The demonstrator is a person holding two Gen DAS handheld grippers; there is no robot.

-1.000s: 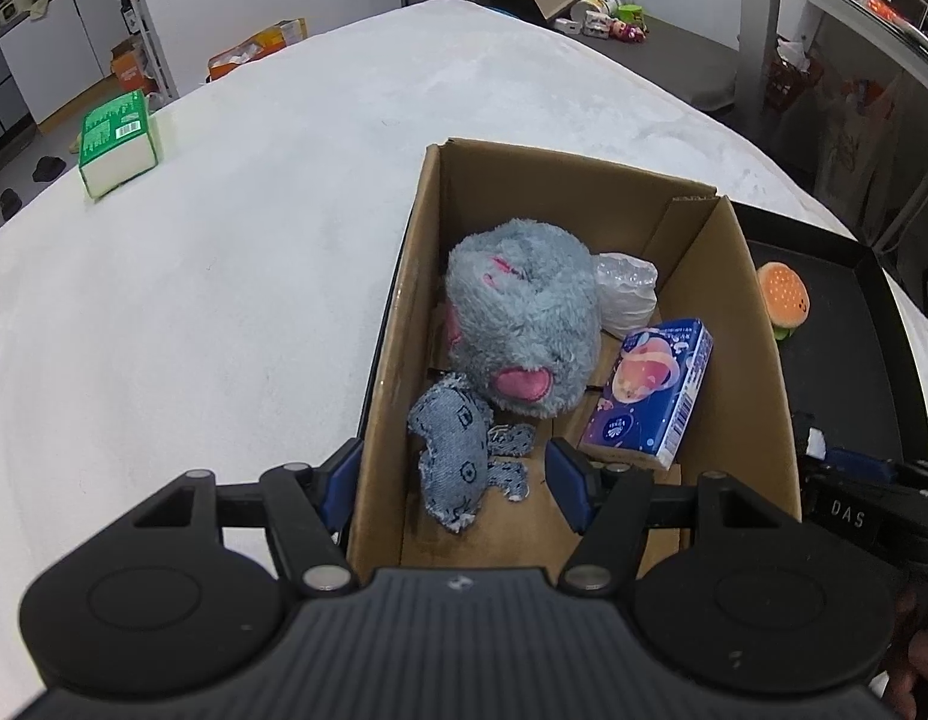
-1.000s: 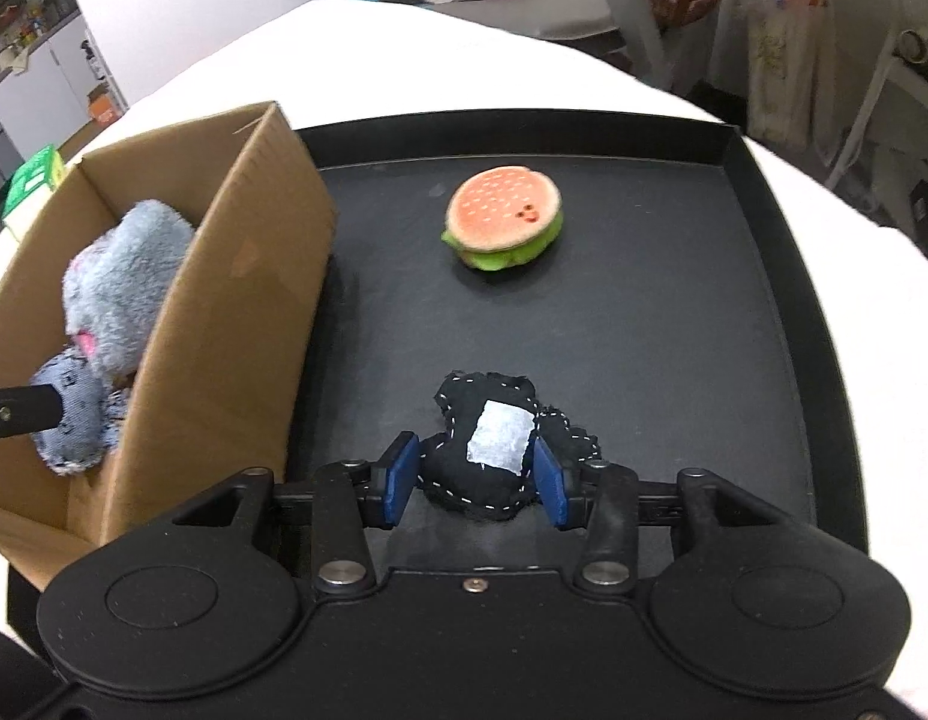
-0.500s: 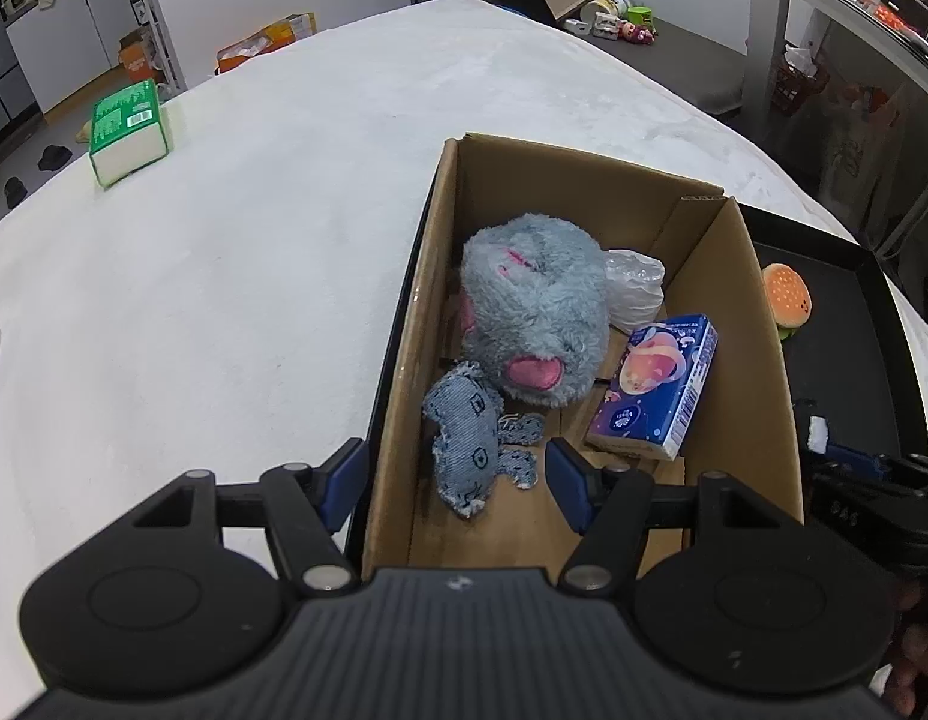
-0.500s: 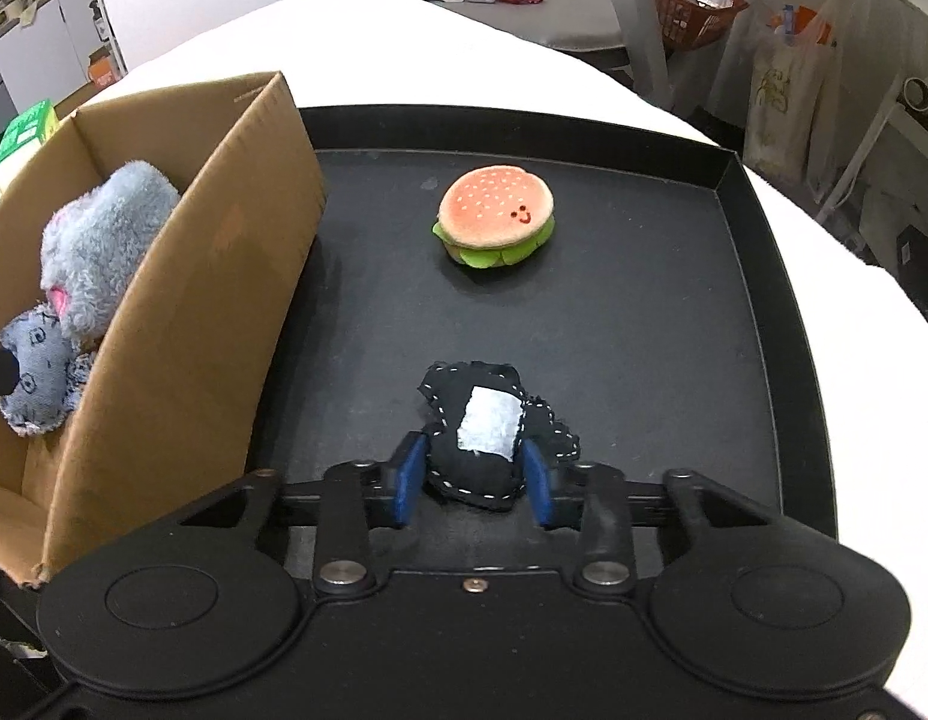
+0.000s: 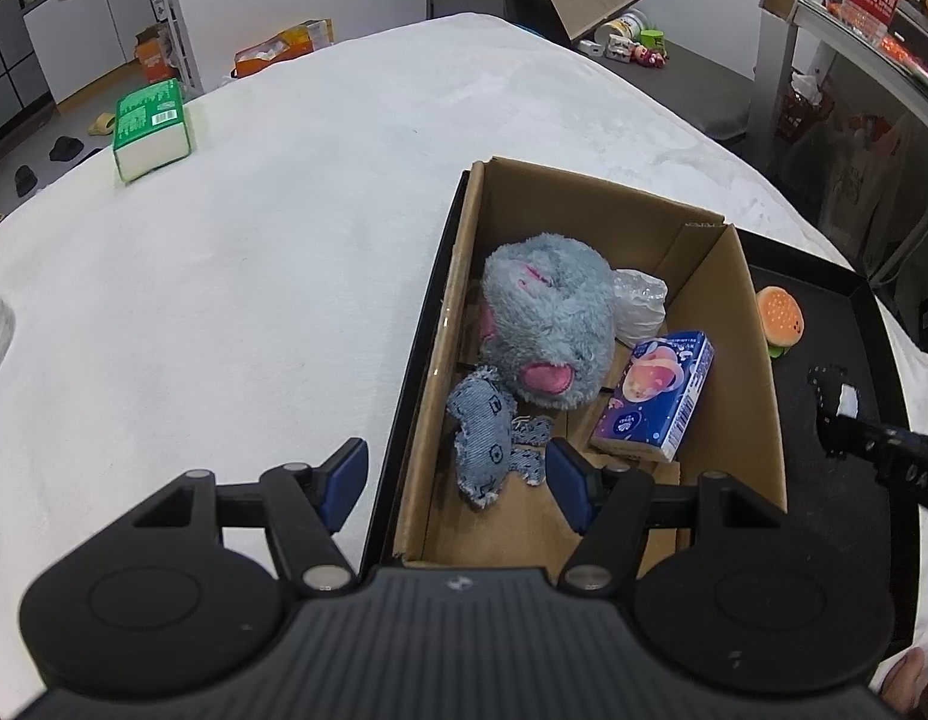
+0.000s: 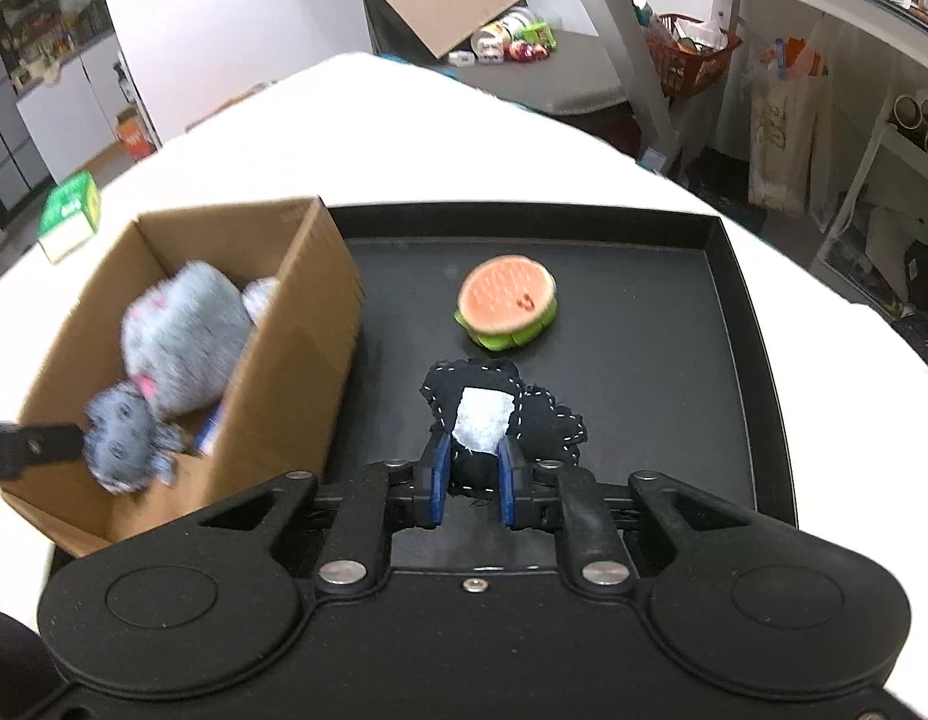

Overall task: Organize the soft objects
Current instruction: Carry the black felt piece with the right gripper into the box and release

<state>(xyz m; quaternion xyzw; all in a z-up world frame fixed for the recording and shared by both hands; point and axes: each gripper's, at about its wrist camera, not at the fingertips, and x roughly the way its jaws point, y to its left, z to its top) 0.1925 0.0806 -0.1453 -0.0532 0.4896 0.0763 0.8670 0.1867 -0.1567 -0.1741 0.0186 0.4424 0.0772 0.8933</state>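
Note:
My right gripper [image 6: 472, 483] is shut on a black stitched fabric toy [image 6: 493, 414] with a white patch and holds it lifted over the black tray [image 6: 733, 360]. A burger plush [image 6: 507, 303] lies farther back on the tray. The cardboard box [image 5: 757, 360] holds a grey fluffy plush [image 5: 547, 324], a denim toy [image 5: 484, 432], a blue tissue pack [image 5: 655, 396] and a clear bag [image 5: 637, 300]. My left gripper [image 5: 455, 480] is open and empty over the box's near left wall. The black toy also shows in the left wrist view [image 5: 835, 387].
A green tissue pack [image 5: 152, 126] lies far left on the white table [image 5: 254, 270]. The box stands in the tray's left part. Shelves, bags and a tilted board stand beyond the table.
My right gripper closed on the black toy and raised it off the tray. My left gripper rose and drew back from the box, still open.

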